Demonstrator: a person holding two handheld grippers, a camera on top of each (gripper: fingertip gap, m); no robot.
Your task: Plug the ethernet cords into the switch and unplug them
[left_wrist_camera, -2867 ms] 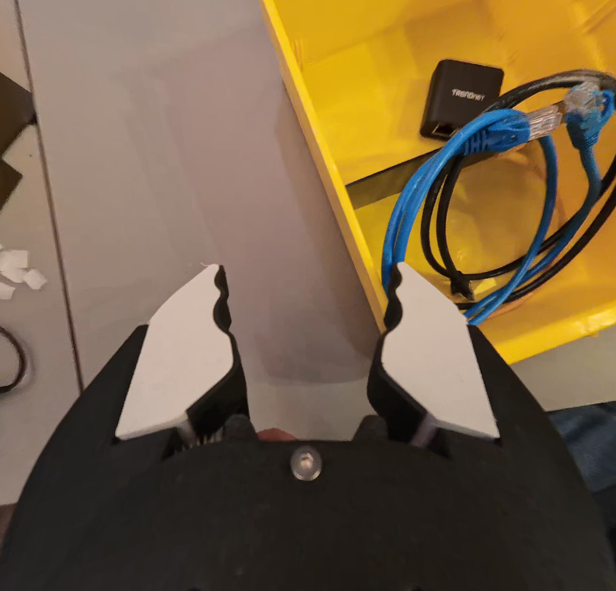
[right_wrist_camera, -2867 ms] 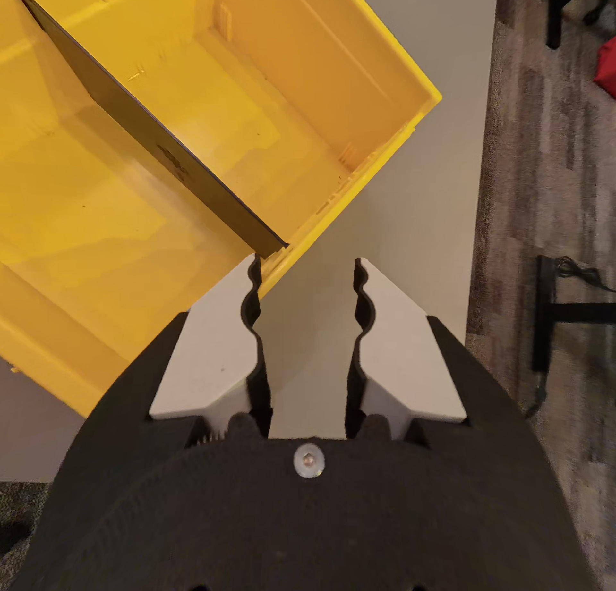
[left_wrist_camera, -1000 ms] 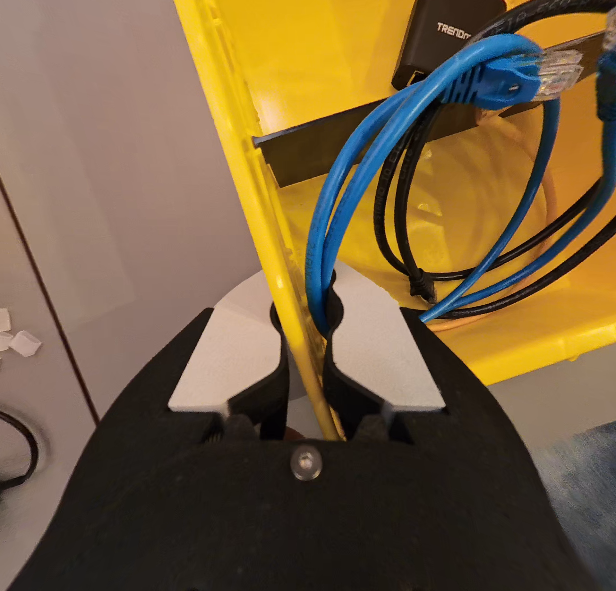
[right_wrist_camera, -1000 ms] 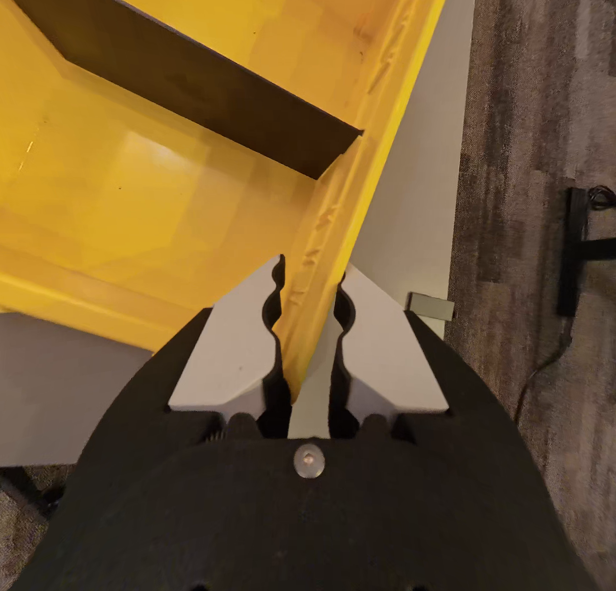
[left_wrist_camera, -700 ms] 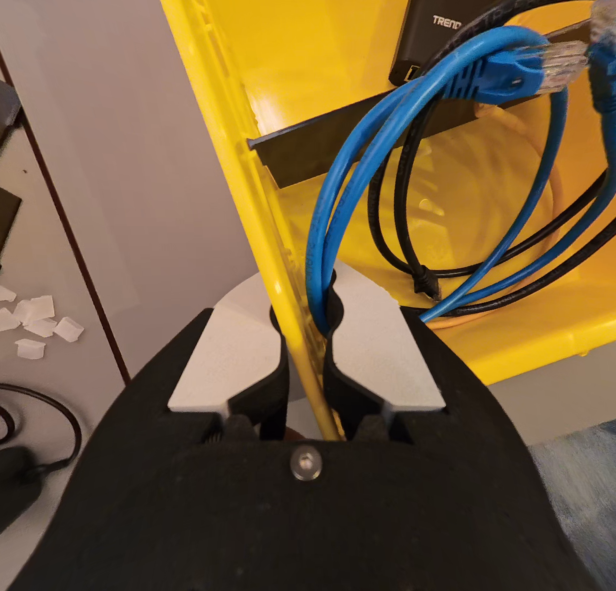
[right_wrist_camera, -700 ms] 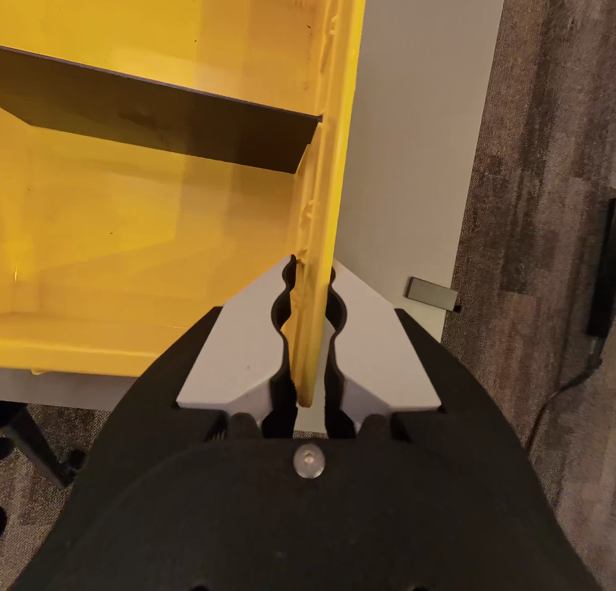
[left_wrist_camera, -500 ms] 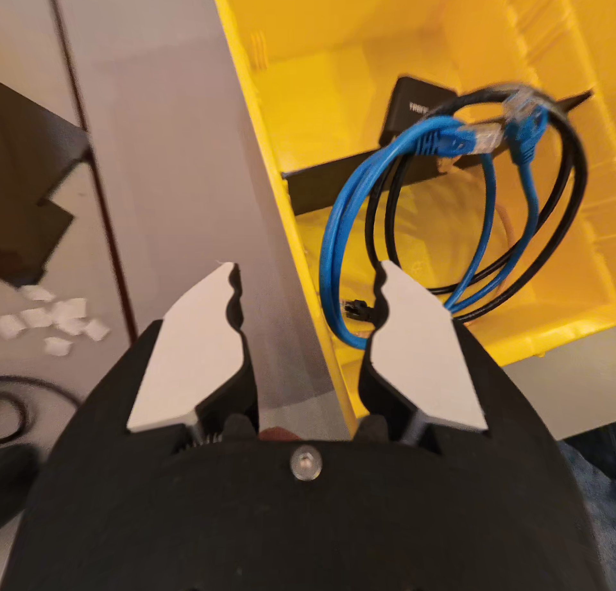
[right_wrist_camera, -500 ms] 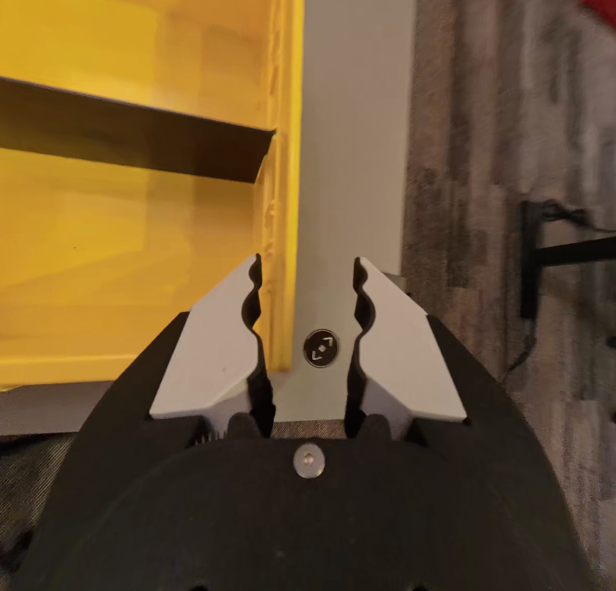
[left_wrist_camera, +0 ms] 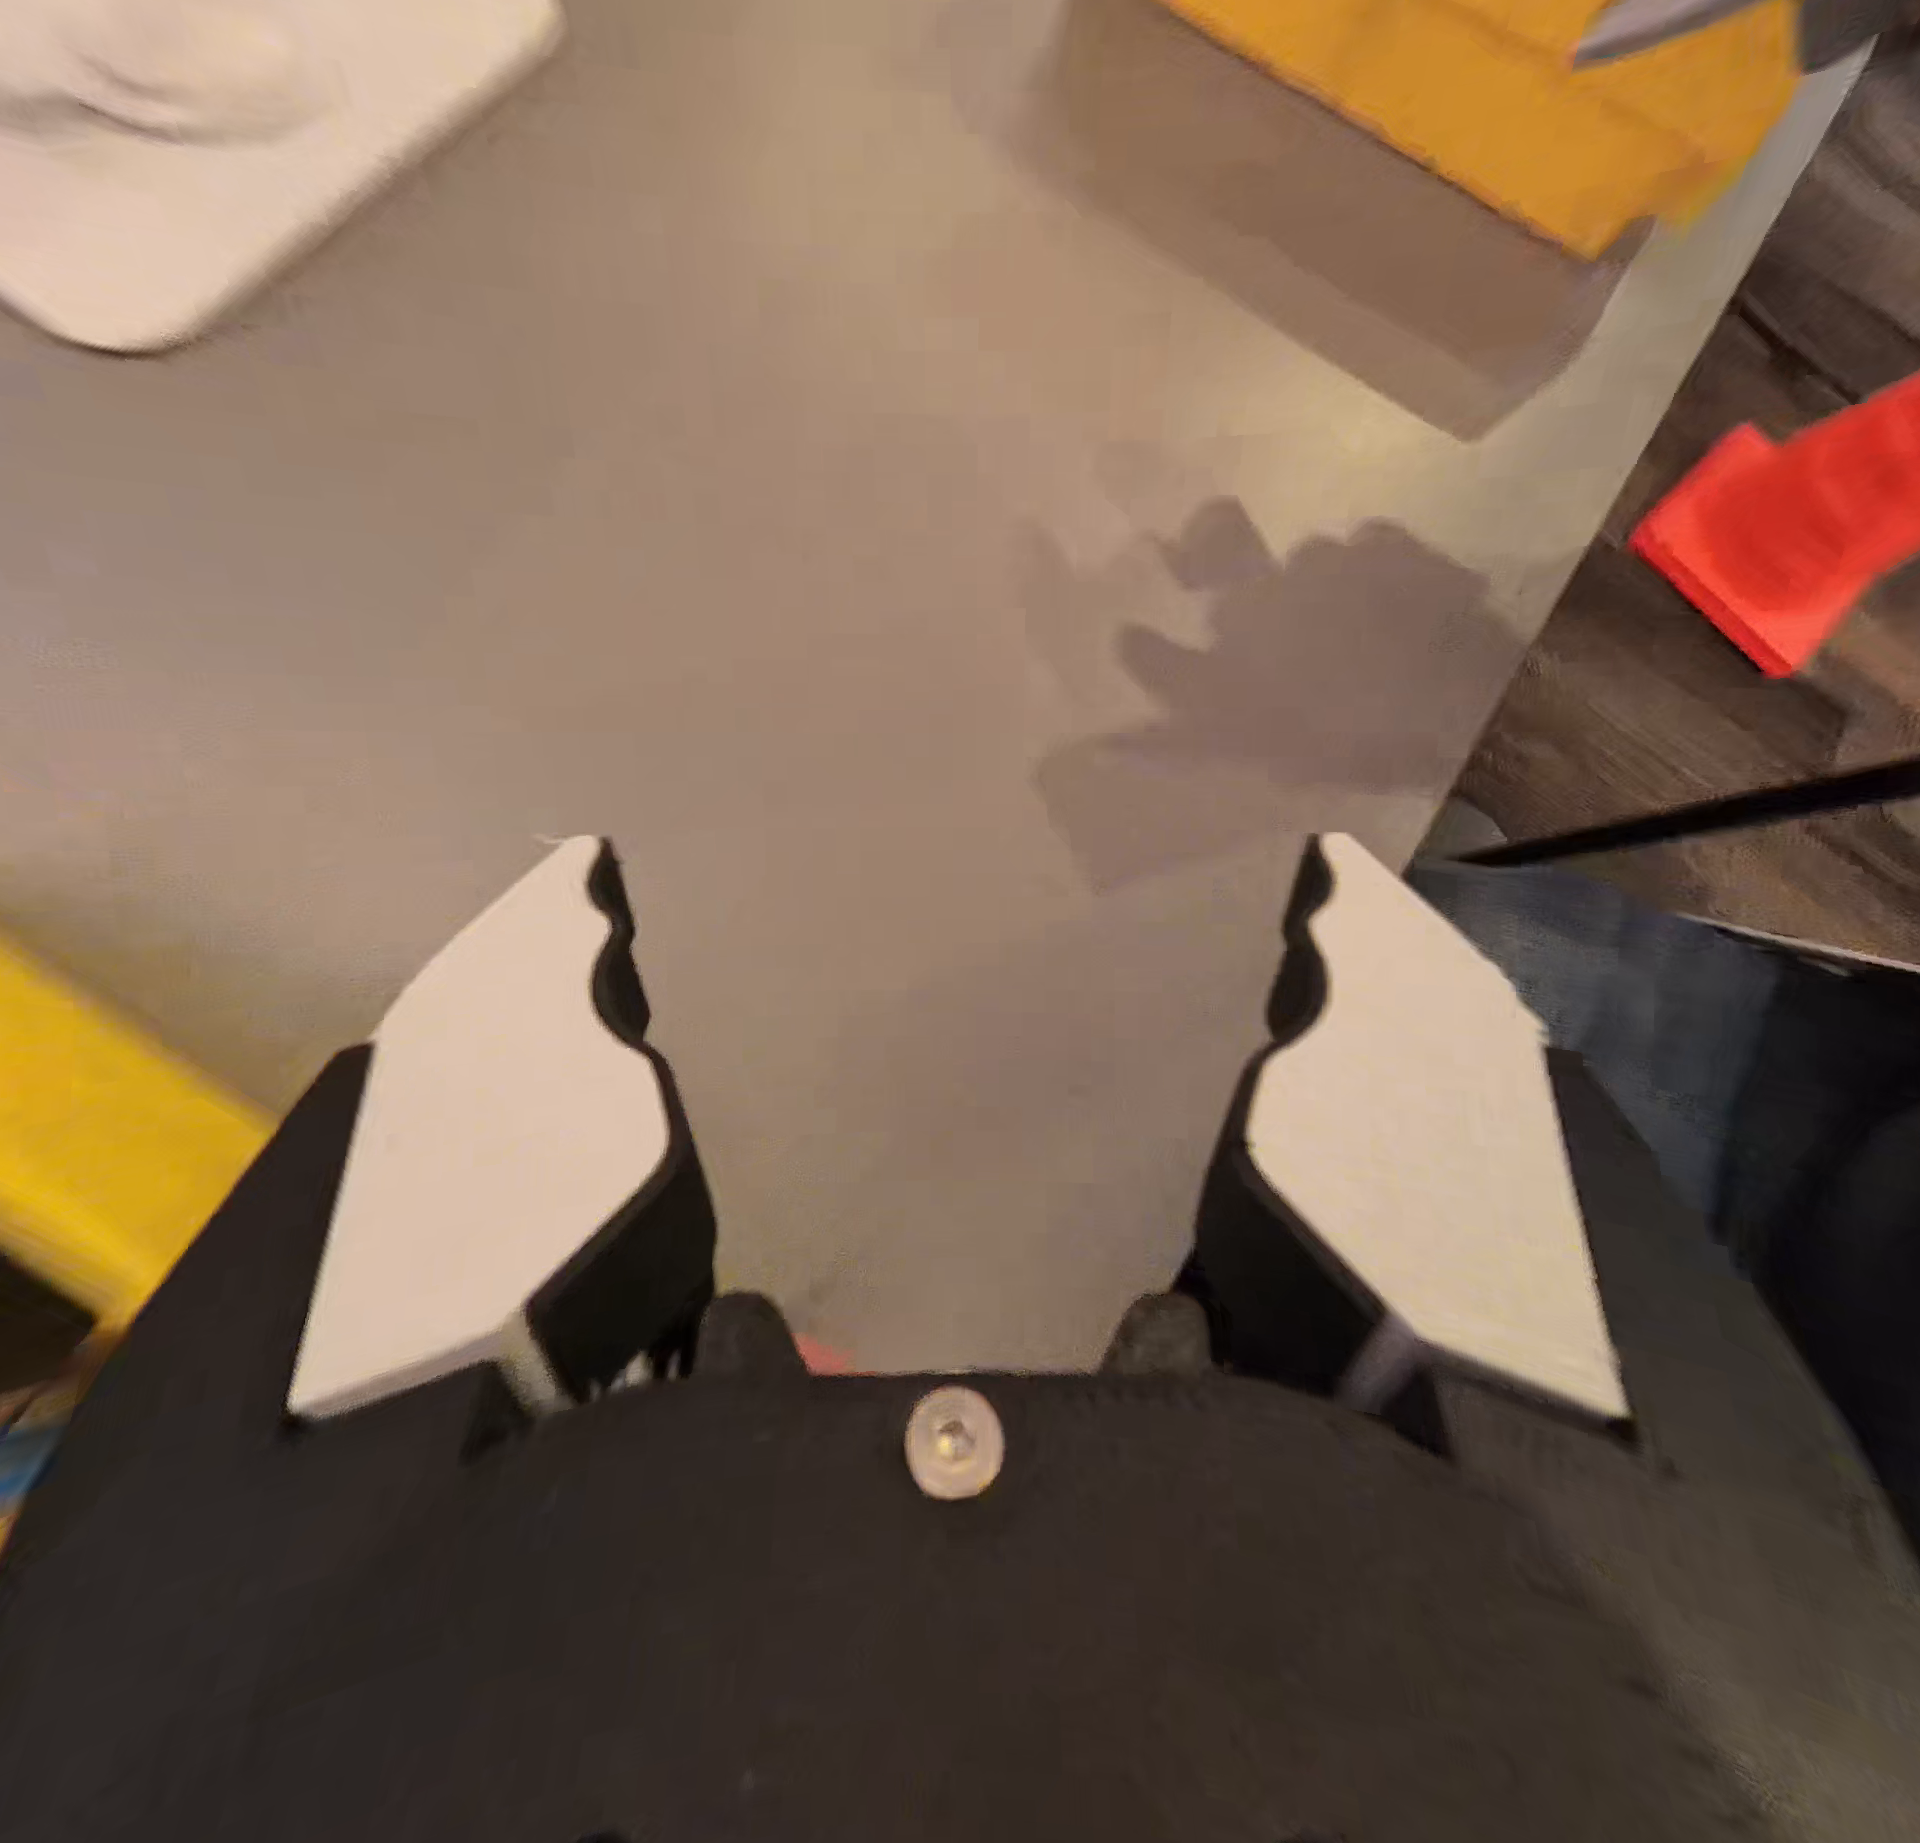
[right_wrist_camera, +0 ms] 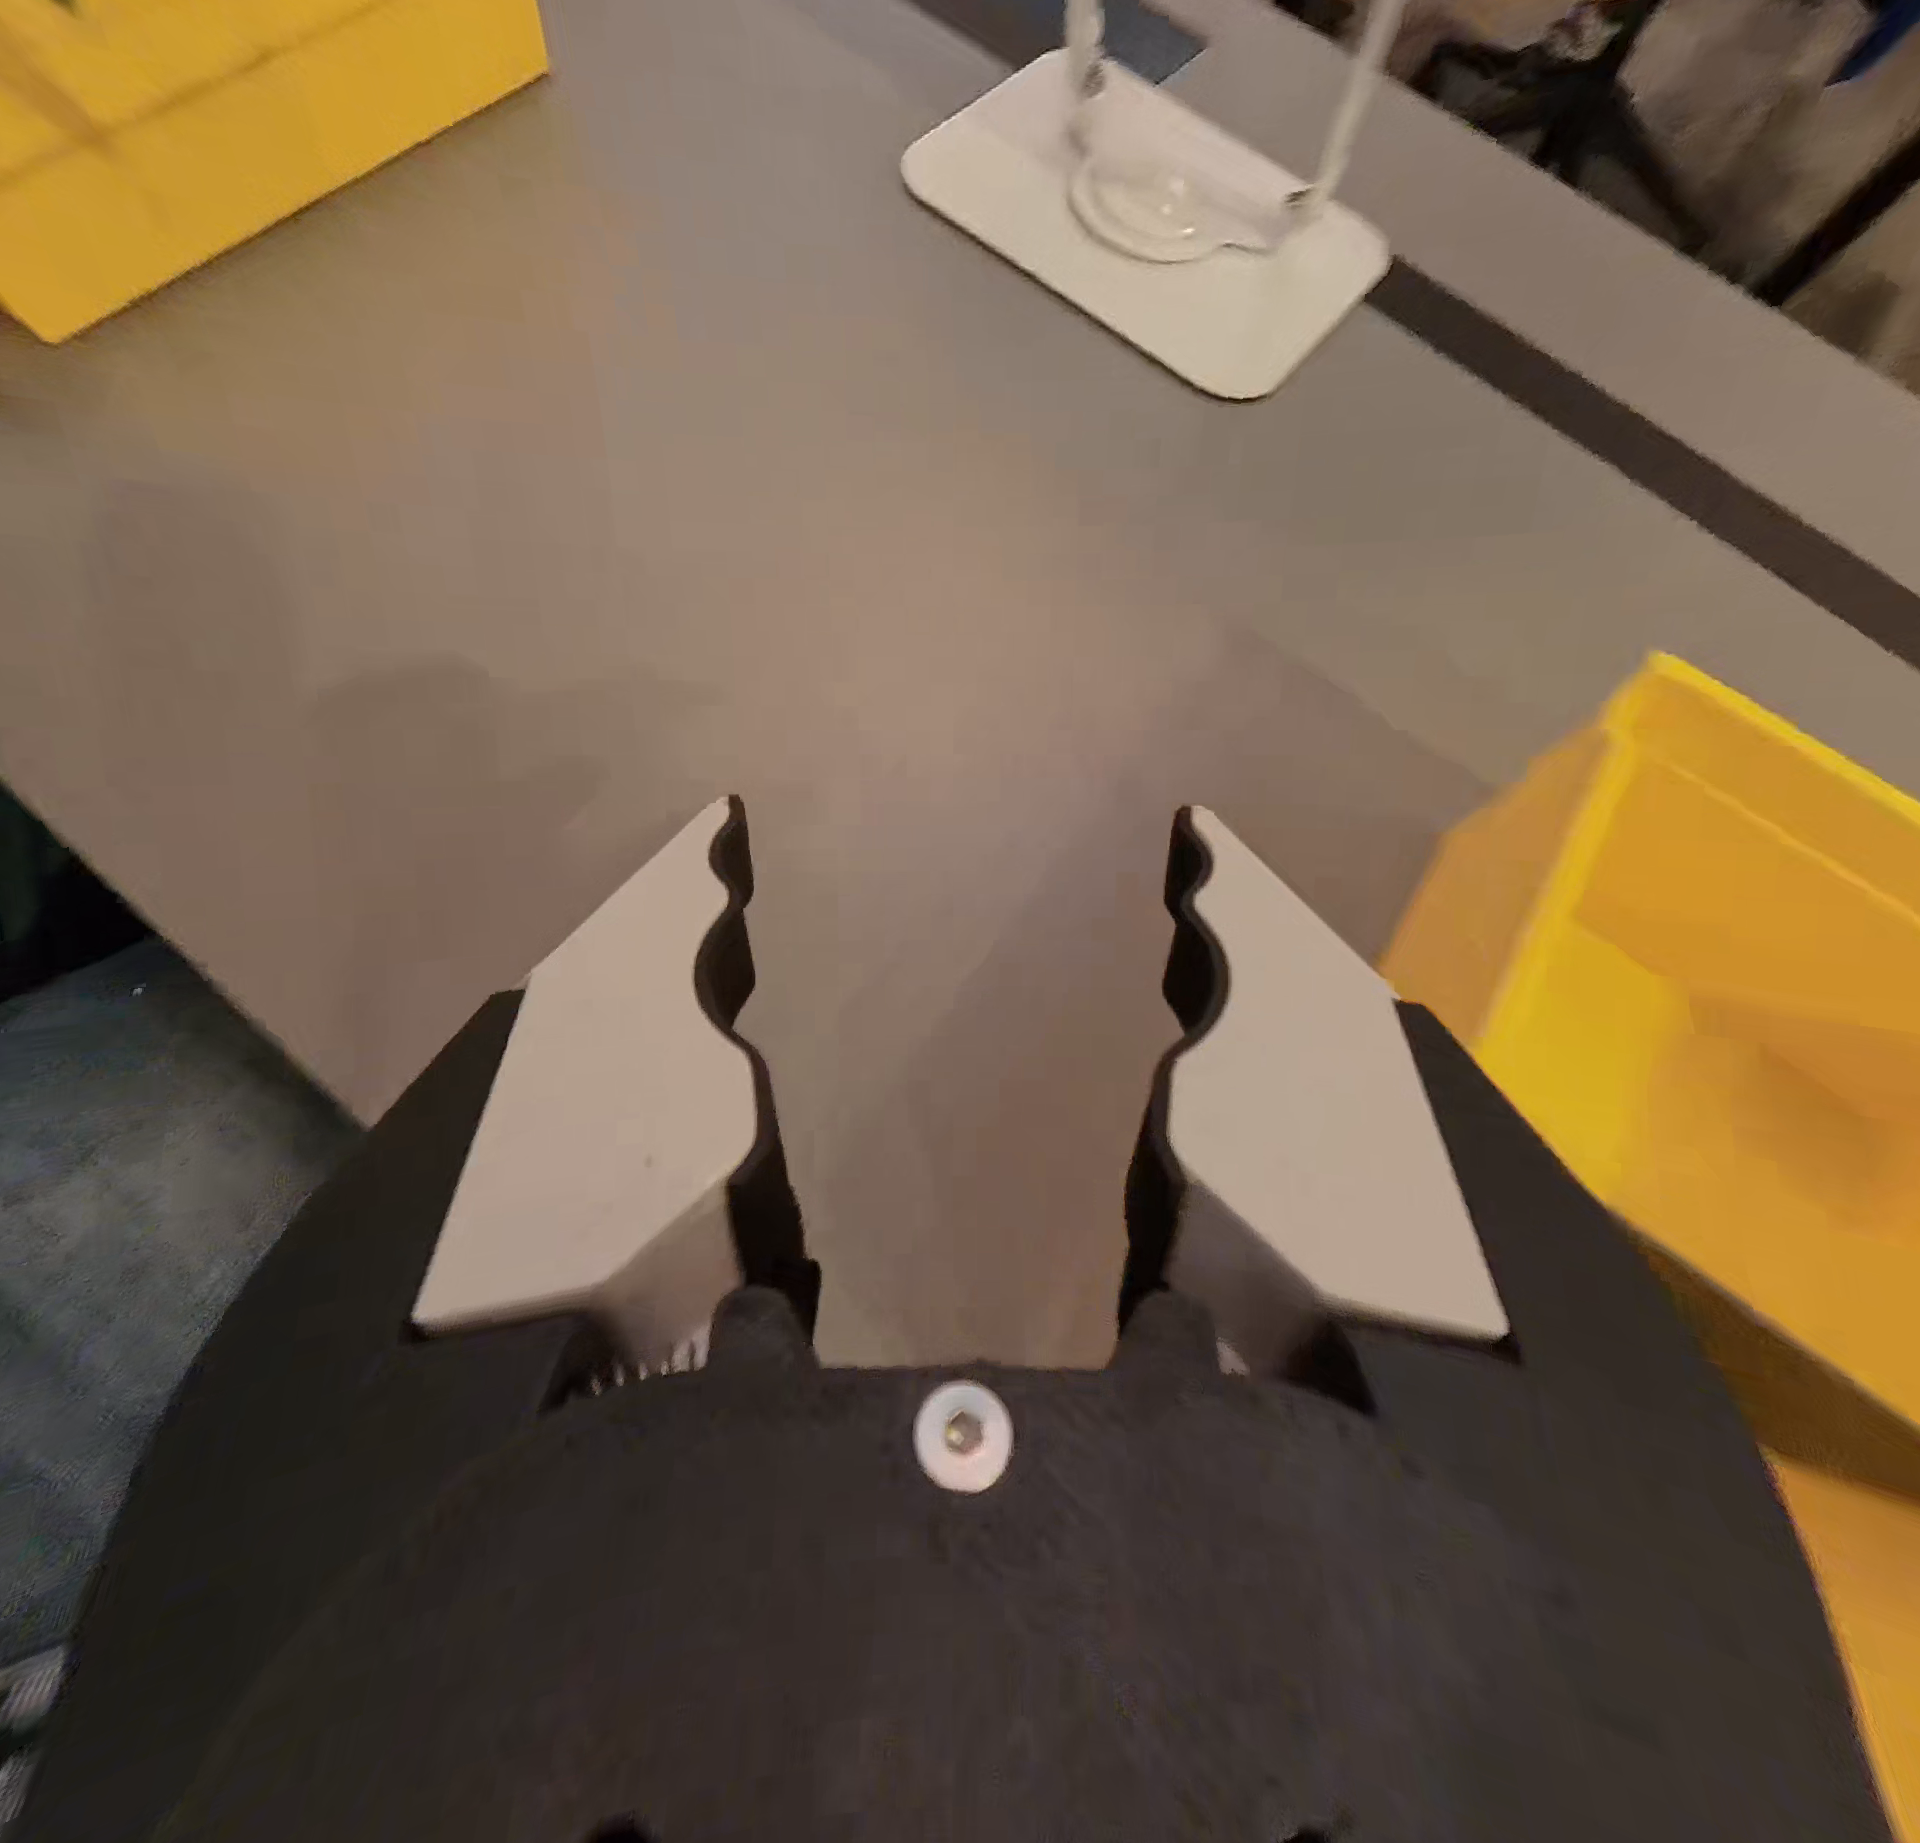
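No ethernet cord and no switch shows in either view. My left gripper (left_wrist_camera: 956,848) is open and empty above bare grey table (left_wrist_camera: 831,546). A yellow bin's corner (left_wrist_camera: 94,1118) lies just left of its left finger. My right gripper (right_wrist_camera: 956,808) is open and empty above the grey table (right_wrist_camera: 831,546). A yellow bin (right_wrist_camera: 1714,1014) stands close beside its right finger. Both views are blurred by motion.
A second yellow bin shows at the far right of the left wrist view (left_wrist_camera: 1455,58) and at the far left of the right wrist view (right_wrist_camera: 260,79). A white stand base (right_wrist_camera: 1143,235) sits at the back, also top left (left_wrist_camera: 208,131). The table edge (left_wrist_camera: 1558,546) runs right, with a red object (left_wrist_camera: 1787,536) on the floor.
Both grippers let go of the yellow bin's walls, opened wide and swung away over the table. The blue and black cords and the black switch have left the left wrist view.
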